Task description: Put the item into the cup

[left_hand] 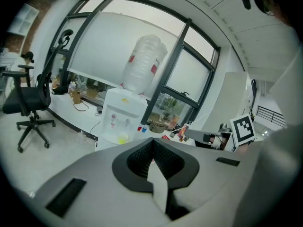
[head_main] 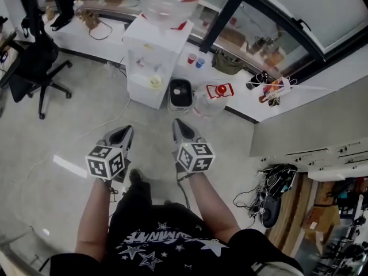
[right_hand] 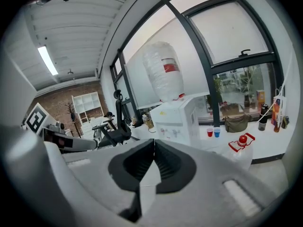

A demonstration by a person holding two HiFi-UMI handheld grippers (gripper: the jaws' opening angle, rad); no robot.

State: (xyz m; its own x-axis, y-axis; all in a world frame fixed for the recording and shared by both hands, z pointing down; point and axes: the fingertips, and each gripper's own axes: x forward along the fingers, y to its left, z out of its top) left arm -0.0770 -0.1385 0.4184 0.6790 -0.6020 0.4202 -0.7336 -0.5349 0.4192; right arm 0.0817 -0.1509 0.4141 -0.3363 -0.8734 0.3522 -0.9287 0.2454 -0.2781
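Note:
I stand on a grey floor and hold both grippers in front of me at waist height. My left gripper [head_main: 125, 132] [left_hand: 152, 141] is shut, with nothing between its jaws. My right gripper [head_main: 179, 124] [right_hand: 154, 142] is also shut and holds nothing. A red cup [head_main: 192, 58] [right_hand: 209, 133] and a blue cup [head_main: 200, 62] [right_hand: 217, 132] stand side by side on the white window ledge, well beyond both grippers. A yellow cup [head_main: 155, 82] [left_hand: 123, 138] sits in the tray of the water dispenser [head_main: 152, 50].
A black bin [head_main: 180, 94] and a clear jug with a red cap [head_main: 211, 99] stand on the floor beside the dispenser. A black office chair [head_main: 34, 68] is at the left. Cables and gear [head_main: 270, 194] lie on the floor at the right.

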